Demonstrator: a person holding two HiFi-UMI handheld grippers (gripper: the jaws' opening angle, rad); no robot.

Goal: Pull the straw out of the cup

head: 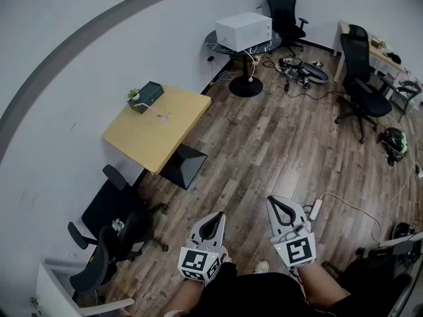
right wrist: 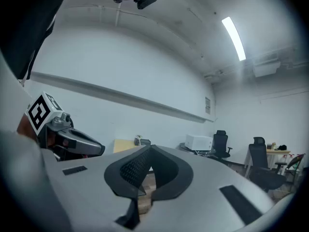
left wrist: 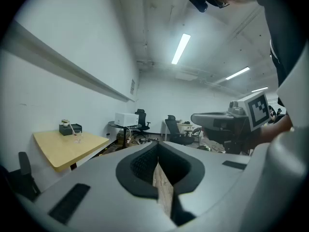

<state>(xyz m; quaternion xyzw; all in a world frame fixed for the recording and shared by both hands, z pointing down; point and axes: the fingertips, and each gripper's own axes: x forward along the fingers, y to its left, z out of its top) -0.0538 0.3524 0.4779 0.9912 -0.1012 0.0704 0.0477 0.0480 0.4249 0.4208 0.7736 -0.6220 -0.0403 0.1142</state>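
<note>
A small clear cup with a straw stands on the light wooden table by the left wall, far from both grippers. In the left gripper view the cup and its slanted straw show small on that table. My left gripper and right gripper are held side by side, low in front of the person, over the wooden floor. Both point forward with nothing in them. The left gripper's jaws meet at the tips, and so do the right gripper's.
A dark box with a small plant sits at the table's far corner. Black office chairs stand near the table's close end. Farther back are a round table with a white appliance, more chairs and cables on the floor.
</note>
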